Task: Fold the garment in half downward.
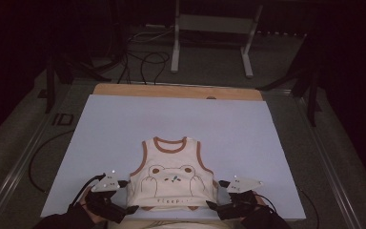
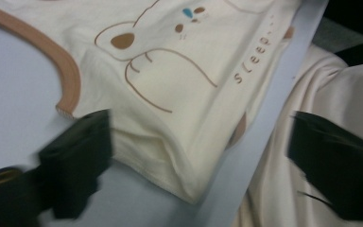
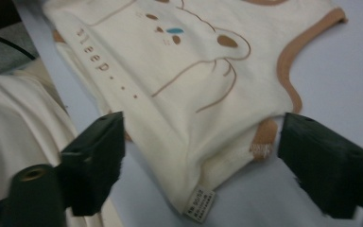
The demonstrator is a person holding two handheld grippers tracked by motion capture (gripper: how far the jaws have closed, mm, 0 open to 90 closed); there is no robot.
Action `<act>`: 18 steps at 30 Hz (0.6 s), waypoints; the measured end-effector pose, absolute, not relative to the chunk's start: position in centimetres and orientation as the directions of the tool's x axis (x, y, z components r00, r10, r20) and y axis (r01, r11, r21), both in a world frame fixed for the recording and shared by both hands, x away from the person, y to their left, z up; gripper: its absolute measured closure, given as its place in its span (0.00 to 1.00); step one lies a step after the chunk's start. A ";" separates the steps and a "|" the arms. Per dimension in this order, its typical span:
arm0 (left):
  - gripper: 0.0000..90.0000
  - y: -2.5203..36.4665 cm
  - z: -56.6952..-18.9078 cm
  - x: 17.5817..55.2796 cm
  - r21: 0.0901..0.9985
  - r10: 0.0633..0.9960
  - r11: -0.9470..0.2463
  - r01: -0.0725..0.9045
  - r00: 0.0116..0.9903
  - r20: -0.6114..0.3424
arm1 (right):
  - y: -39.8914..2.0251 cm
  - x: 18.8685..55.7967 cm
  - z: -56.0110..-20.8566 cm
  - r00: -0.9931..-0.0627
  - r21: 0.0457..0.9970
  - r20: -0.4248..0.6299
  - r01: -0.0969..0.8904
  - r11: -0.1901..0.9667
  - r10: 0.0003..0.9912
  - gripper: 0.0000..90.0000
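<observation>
While the cream sleeveless baby vest with brown trim and a bear print lies flat at the counter's near edge, both sets of jaws stand apart — left gripper and right gripper flank its lower corners, gripping nothing, apparently to leave it spread out.

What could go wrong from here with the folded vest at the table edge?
The vest lies at the near edge of the blue mat, so a nudge could slide it off. Both the left gripper and the right gripper stand open around its bottom corners; closing might catch one layer and undo the fold.
</observation>
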State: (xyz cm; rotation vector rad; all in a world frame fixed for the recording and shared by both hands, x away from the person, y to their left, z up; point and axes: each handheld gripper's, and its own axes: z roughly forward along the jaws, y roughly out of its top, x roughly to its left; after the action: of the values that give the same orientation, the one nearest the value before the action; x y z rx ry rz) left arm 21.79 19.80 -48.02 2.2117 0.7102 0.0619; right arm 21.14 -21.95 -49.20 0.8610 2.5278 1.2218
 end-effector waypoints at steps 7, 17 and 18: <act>0.00 20.0 -47.0 22.4 0.734 0.495 -0.527 0.429 0.857 -0.145 | -22.1 21.5 -48.1 -0.803 0.789 0.061 0.402 0.464 0.593 0.11; 0.00 20.5 -45.4 23.9 0.772 0.493 -0.496 0.397 0.861 -0.125 | -22.2 22.9 -45.8 -0.810 0.810 0.032 0.364 0.460 0.585 0.11; 0.00 20.4 -45.3 24.0 0.772 0.487 -0.500 0.392 0.865 -0.124 | -22.1 23.1 -45.5 -0.810 0.811 0.029 0.361 0.459 0.586 0.11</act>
State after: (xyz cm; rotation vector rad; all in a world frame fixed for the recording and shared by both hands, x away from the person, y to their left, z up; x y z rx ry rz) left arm 24.03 20.45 -45.29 2.1560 0.6342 0.1364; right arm 23.09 -22.14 -45.55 0.8155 2.4567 1.2737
